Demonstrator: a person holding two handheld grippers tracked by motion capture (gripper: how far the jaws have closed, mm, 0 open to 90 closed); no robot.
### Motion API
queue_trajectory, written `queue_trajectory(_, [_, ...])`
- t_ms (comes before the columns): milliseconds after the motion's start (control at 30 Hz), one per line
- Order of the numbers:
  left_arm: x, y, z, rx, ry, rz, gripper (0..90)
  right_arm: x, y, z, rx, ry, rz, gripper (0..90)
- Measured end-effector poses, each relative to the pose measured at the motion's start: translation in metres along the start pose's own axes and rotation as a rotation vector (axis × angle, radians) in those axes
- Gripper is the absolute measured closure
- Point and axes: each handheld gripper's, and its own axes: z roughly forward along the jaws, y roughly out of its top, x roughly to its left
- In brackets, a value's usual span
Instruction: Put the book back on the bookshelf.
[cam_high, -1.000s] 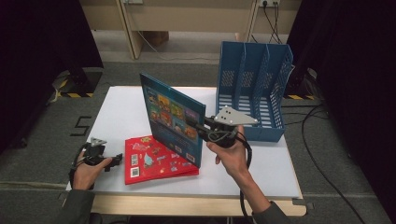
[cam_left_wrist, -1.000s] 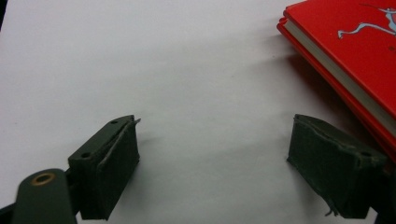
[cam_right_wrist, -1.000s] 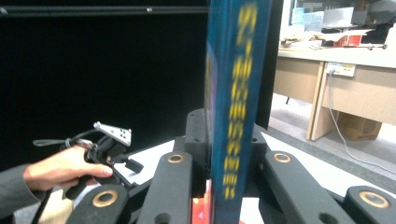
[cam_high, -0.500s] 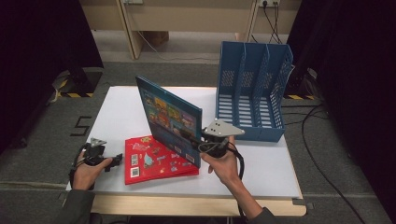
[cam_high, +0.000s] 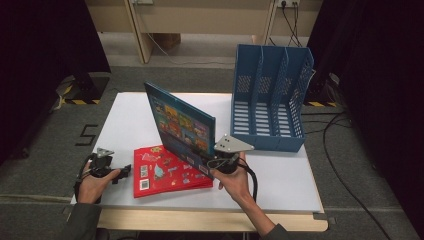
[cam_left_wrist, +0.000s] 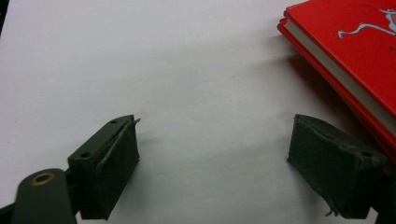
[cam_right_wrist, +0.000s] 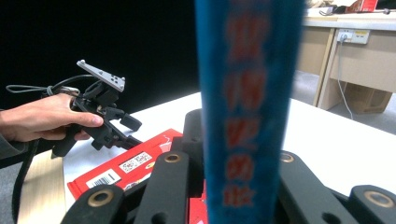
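A blue picture book (cam_high: 182, 127) stands upright and tilted above the white table (cam_high: 280, 175). My right gripper (cam_high: 212, 165) is shut on its lower right corner. In the right gripper view the blurred blue spine (cam_right_wrist: 247, 107) rises between the jaws of that gripper (cam_right_wrist: 243, 172). A red book (cam_high: 165, 172) lies flat on the table just below the blue one. My left gripper (cam_high: 125, 170) rests open at the table's left front, beside the red book's left edge. The left gripper view shows the left gripper (cam_left_wrist: 215, 154) wide apart over bare table, with the red book (cam_left_wrist: 355, 56) at upper right.
A blue file rack (cam_high: 270, 100) with three upright slots stands at the back right of the table, its open side facing the person. Bare table lies between the rack and my right hand. The other hand and its gripper (cam_right_wrist: 126, 128) touch the red book (cam_right_wrist: 135, 163).
My right gripper has carried the blue book a little left and nearer to the person, away from the rack. The left gripper has stayed in place.
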Motion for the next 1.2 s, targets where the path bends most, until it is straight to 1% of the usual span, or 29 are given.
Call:
queue_trajectory(67, [0.0,0.0,0.0,0.001,0.001,0.0,14.6,0.0,-0.002,0.001,-0.001,0.001,-0.007,76.7])
queue_trajectory(133, [0.0,0.0,0.0,0.0,0.0,0.0,14.6,-0.001,-0.004,0.002,-0.004,0.006,0.006,76.6])
queue_trajectory(200, [0.0,0.0,0.0,-0.004,0.001,-0.002,14.7,-0.001,-0.007,0.004,0.006,-0.003,-0.002,76.7])
queue_trajectory(267, [0.0,0.0,0.0,-0.001,0.002,-0.001,14.6,-0.001,-0.008,0.005,0.013,-0.002,0.003,76.7])
queue_trajectory(300, [0.0,0.0,0.0,-0.004,0.001,-0.001,14.6,-0.002,-0.011,0.007,0.009,-0.001,0.021,76.9])
queue_trajectory(367, [0.0,0.0,0.0,-0.005,0.001,-0.001,14.6,-0.002,-0.012,0.008,0.004,-0.001,0.013,76.8])
queue_trajectory(400, [0.0,0.0,0.0,-0.005,0.001,-0.002,14.6,-0.002,-0.013,0.009,0.01,0.006,-0.003,76.9])
queue_trajectory(433, [0.0,0.0,0.0,-0.004,0.001,-0.001,14.6,-0.002,-0.013,0.009,0.01,0.006,-0.003,76.9])
queue_trajectory(467, [0.0,0.0,0.0,0.001,0.001,-0.001,14.6,-0.002,-0.014,0.011,0.001,0.005,0.015,76.9])
queue_trajectory(600, [0.0,0.0,0.0,-0.005,0.002,-0.004,14.6,-0.002,-0.014,0.012,-0.006,0.011,0.01,76.6])
queue_trajectory(700, [0.0,0.0,0.0,-0.004,0.002,-0.004,14.6,-0.002,-0.015,0.012,-0.009,0.0,0.017,76.9])
queue_trajectory(767, [0.0,0.0,0.0,-0.004,0.002,-0.004,14.6,-0.003,-0.015,0.012,-0.016,0.0,0.004,78.0])
queue_trajectory(800, [0.0,0.0,0.0,-0.004,0.002,-0.004,14.6,-0.003,-0.015,0.013,-0.028,-0.001,0.004,78.8])
queue_trajectory(833, [0.0,0.0,0.0,-0.003,0.002,-0.004,14.6,-0.002,-0.016,0.013,-0.033,-0.01,-0.002,79.5])
queue_trajectory(867, [0.0,0.0,0.0,-0.004,0.001,-0.004,14.6,-0.002,-0.015,0.013,-0.038,-0.018,-0.022,80.1])
queue_trajectory(1000, [0.0,0.0,0.0,-0.004,0.001,-0.005,14.6,-0.003,-0.014,0.014,-0.04,-0.017,-0.037,81.0])
queue_trajectory(1033, [0.0,0.0,0.0,-0.004,0.0,-0.005,14.6,-0.002,-0.012,0.014,-0.031,-0.012,-0.038,81.4])
queue_trajectory(1067, [0.0,0.0,0.0,-0.005,0.0,-0.005,14.6,-0.003,-0.011,0.014,-0.031,-0.016,-0.051,81.5])
queue_trajectory(1133, [0.0,0.0,0.0,-0.004,0.0,-0.005,14.6,-0.005,-0.01,0.015,-0.034,-0.009,-0.041,81.6])
queue_trajectory(1200, [0.0,0.0,0.0,-0.002,0.0,-0.002,14.6,-0.005,-0.009,0.015,-0.034,-0.012,-0.04,81.7])
